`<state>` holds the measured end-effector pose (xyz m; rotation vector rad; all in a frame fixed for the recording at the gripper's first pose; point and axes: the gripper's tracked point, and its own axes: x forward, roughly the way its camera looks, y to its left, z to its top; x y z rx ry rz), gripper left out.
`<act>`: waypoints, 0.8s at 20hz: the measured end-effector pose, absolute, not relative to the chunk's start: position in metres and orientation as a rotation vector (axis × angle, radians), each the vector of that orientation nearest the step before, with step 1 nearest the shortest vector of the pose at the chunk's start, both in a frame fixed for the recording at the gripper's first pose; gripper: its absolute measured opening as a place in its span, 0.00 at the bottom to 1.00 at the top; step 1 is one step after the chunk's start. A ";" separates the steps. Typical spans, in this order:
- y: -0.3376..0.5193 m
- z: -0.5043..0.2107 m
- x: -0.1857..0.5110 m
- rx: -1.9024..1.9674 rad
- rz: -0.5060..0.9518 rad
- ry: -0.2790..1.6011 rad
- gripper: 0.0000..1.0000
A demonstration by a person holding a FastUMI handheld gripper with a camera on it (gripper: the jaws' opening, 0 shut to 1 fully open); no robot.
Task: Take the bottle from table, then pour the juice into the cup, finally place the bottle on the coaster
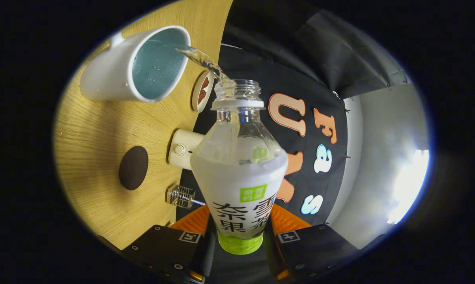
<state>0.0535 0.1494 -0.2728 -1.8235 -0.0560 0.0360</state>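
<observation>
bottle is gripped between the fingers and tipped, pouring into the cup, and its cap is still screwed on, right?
Not quite: the cap is off. The gripper view shows the bottle with an open neck and a stream of juice running from it into the cup. The rest holds: the gripper has both fingers pressed on the tipped bottle.

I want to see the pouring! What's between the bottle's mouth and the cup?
In the gripper view, a clear stream of juice runs from the mouth of the bottle into the cup. The gripper clamps the bottle.
</observation>
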 end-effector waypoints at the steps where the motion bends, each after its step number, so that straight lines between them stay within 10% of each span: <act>1: 0.149 -0.271 0.053 -1.826 0.032 -0.057 0.55; 16: 0.154 -0.262 0.052 -1.910 0.082 -0.066 0.56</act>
